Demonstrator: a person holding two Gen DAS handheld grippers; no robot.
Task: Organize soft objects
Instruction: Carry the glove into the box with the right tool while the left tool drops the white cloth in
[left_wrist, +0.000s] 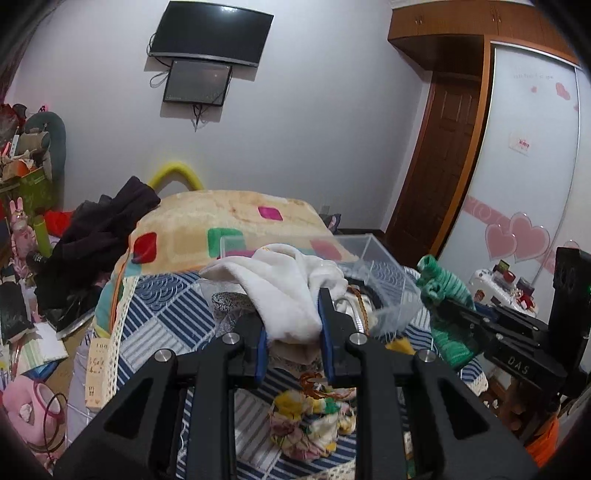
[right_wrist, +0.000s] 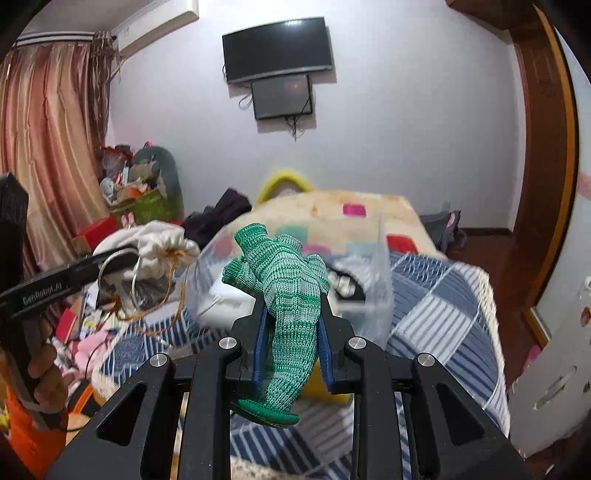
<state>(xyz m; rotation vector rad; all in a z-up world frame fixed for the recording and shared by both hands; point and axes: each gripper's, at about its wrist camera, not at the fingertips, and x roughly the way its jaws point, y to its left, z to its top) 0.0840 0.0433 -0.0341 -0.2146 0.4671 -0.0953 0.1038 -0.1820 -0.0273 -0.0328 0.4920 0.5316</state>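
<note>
My left gripper (left_wrist: 293, 325) is shut on a white fluffy cloth (left_wrist: 280, 291) and holds it up over the bed. From the right wrist view the same cloth (right_wrist: 155, 251) hangs at the left with metal rings and orange cord beneath it. My right gripper (right_wrist: 291, 325) is shut on a green knitted glove (right_wrist: 291, 295); it also shows in the left wrist view (left_wrist: 447, 295) at the right. A clear plastic box (left_wrist: 373, 273) stands on the bed just beyond both grippers (right_wrist: 369, 280), with some items inside.
The bed has a blue checked cover (left_wrist: 162, 317) and a cream blanket with coloured squares (left_wrist: 221, 221). A floral fabric piece (left_wrist: 306, 417) lies under the left gripper. Dark clothes (left_wrist: 96, 236) and clutter lie to the left. A wardrobe (left_wrist: 517, 147) and door stand right.
</note>
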